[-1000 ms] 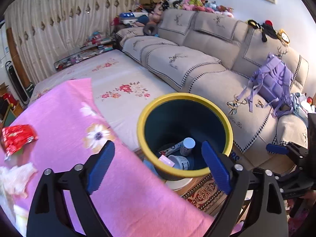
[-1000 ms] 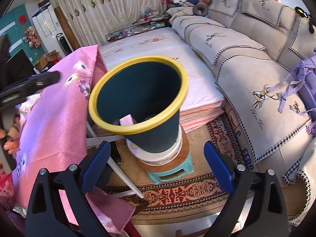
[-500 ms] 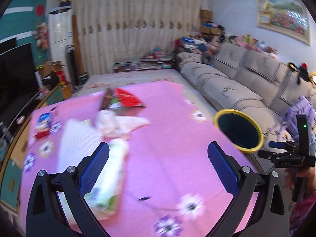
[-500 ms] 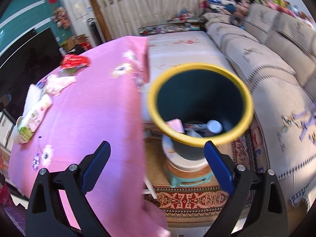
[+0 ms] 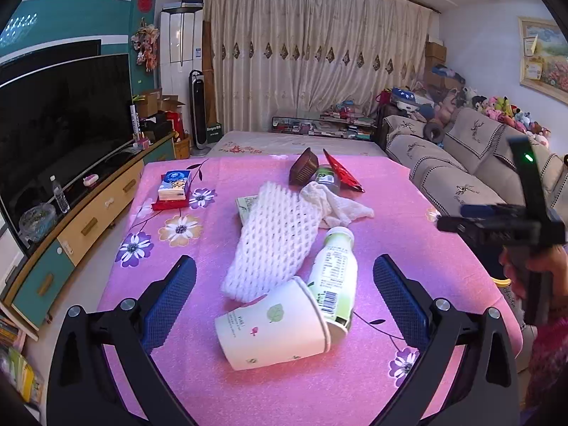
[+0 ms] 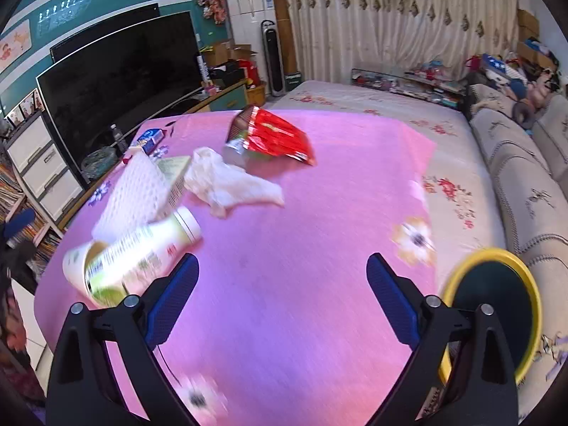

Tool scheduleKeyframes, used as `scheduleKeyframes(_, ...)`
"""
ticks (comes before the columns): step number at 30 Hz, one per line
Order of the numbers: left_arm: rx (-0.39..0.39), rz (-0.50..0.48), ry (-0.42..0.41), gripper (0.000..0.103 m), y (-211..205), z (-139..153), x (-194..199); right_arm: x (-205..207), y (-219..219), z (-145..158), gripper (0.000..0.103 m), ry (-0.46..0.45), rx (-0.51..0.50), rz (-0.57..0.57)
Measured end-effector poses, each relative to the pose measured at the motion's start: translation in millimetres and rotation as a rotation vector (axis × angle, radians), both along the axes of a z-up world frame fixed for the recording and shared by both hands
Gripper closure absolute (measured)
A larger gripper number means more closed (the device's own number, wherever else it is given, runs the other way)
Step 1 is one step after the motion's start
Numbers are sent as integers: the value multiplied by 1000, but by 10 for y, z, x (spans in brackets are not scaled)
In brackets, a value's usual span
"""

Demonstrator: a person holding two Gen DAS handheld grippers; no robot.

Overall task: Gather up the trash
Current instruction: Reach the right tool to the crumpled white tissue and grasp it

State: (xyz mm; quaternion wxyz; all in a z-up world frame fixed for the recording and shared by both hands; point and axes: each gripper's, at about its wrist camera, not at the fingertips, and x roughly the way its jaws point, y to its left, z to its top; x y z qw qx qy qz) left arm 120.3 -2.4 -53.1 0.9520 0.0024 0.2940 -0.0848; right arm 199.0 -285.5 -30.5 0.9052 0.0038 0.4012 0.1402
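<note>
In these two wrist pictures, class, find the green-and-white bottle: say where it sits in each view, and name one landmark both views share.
Left wrist view: the green-and-white bottle lies just right of centre, cap pointing away, its base inside the tipped paper cup.
Right wrist view: the bottle lies at the left edge, blurred, cap pointing right, base in the cup.
Shared landmark: the white foam net sleeve beside the bottle.

Right gripper (image 6: pixel 282 296) fingers spread, bottle (image 6: pixel 142 248) left, bin (image 6: pixel 497 305) right
</note>
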Motion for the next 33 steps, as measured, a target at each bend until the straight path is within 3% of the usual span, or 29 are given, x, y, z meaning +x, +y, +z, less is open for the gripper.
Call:
scheduleKeyframes(5, -3, 9, 22, 5, 68, -99, 45, 563, 359, -123, 12, 55, 13, 47)
scheduleKeyframes(13, -22, 15, 61, 5, 123, -270, 164, 1057, 802, -313, 16, 116, 12, 84)
scheduleKeyframes(20, -30, 15, 81, 5, 125, -370, 243, 1271, 961, -475, 29, 188, 36, 67)
scheduleKeyframes(25, -30, 16, 79, 5, 131, -388, 251, 1349, 1059, -621, 50, 231, 21, 61)
scheduleKeyframes(27, -31, 17, 76, 5, 146, -384, 232, 1335, 1059, -626, 69, 217, 16, 54)
scheduleKeyframes(29, -32, 17, 75, 5, 145, -387, 218, 1302, 1042, -599, 81, 204, 25, 53)
scheduleKeyframes(33, -32, 16, 74, 5, 139, -403, 220, 1183, 991, -487, 88, 160, 9, 50)
